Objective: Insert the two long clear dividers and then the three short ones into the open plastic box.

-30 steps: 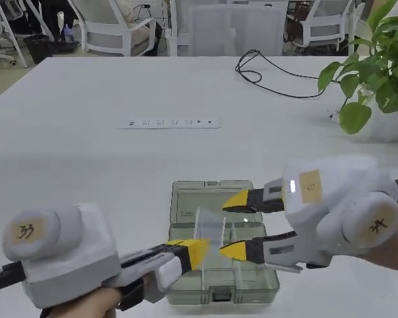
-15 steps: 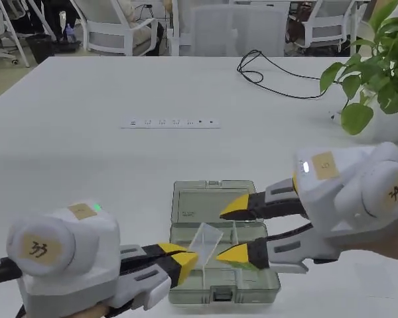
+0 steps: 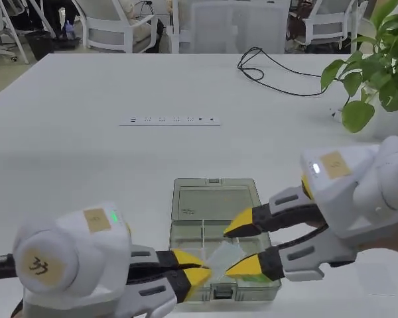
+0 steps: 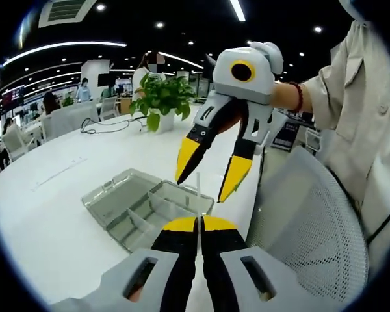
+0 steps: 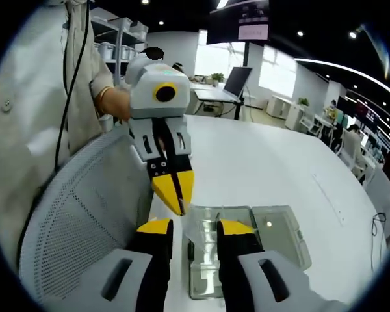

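Observation:
The clear plastic box (image 3: 215, 199) lies open on the white table, lid flat at the back, with partitions showing in its tray (image 4: 140, 218). My left gripper (image 3: 194, 273) is shut on a short clear divider (image 3: 223, 254), holding it tilted low over the tray's front edge. The divider shows as a thin edge (image 4: 198, 190) above the shut jaws of the left gripper (image 4: 199, 224). My right gripper (image 3: 242, 246) stands open just right of the divider, one jaw above it and one below. In the right gripper view the clear sheet (image 5: 198, 224) sits between the spread jaws of the right gripper (image 5: 195, 229), over the box (image 5: 253, 250).
A white power strip (image 3: 169, 121) lies mid-table. A black cable (image 3: 272, 71) and a potted plant (image 3: 378, 66) sit at the back right. Office chairs (image 3: 113, 23) stand beyond the far edge. A mesh chair back (image 4: 312, 221) is close behind the near edge.
The divider has gone from upright over the tray's middle to tilted low at its front. Both grippers have dropped and drawn toward the near edge with it.

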Action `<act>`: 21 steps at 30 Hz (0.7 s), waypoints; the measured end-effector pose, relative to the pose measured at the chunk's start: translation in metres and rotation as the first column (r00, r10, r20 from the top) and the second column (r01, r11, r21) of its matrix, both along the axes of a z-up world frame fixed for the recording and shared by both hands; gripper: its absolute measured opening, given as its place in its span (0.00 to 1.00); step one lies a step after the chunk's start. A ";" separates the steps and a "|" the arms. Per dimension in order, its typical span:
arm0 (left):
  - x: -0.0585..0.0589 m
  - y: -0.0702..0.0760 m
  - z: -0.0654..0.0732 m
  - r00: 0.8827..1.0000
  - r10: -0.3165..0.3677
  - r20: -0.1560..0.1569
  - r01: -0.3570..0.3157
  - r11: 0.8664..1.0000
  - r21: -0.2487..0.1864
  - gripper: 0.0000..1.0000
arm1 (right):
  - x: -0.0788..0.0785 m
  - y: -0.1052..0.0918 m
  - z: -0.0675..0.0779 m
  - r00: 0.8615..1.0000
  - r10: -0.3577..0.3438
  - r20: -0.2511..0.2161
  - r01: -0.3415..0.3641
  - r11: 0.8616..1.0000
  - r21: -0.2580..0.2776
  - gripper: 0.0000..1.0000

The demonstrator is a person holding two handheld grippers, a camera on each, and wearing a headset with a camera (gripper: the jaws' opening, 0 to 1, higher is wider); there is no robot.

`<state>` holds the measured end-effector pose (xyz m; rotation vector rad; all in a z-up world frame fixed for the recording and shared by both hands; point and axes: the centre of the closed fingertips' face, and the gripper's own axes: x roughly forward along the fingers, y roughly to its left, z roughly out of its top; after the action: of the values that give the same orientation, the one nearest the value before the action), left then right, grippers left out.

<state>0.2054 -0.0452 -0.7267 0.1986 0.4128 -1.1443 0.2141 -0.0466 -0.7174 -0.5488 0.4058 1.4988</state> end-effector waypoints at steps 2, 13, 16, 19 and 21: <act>-0.006 -0.003 0.001 0.999 -0.047 0.017 0.047 0.999 0.013 0.00 | -0.005 0.001 0.001 1.000 0.023 -0.016 -0.023 1.000 0.007 0.26; -0.019 -0.011 0.006 0.989 -0.143 0.044 0.142 0.990 0.006 0.00 | -0.028 -0.002 0.002 0.990 0.115 -0.077 -0.114 0.993 0.011 0.16; -0.022 -0.011 0.006 0.984 -0.166 0.060 0.165 0.986 0.017 0.00 | -0.031 -0.003 0.002 0.989 0.126 -0.082 -0.125 0.992 0.010 0.12; -0.025 -0.012 0.007 0.981 -0.185 0.064 0.184 0.983 0.018 0.00 | -0.034 -0.004 0.001 0.986 0.138 -0.090 -0.138 0.990 0.007 0.09; -0.026 -0.012 0.008 0.979 -0.192 0.068 0.191 0.981 0.019 0.00 | -0.036 -0.004 0.001 0.985 0.147 -0.092 -0.147 0.989 0.007 0.06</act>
<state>0.1798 -0.0576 -0.7190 0.2934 0.3443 -1.3201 0.1778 -0.0505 -0.7165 -0.5195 0.4455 1.6703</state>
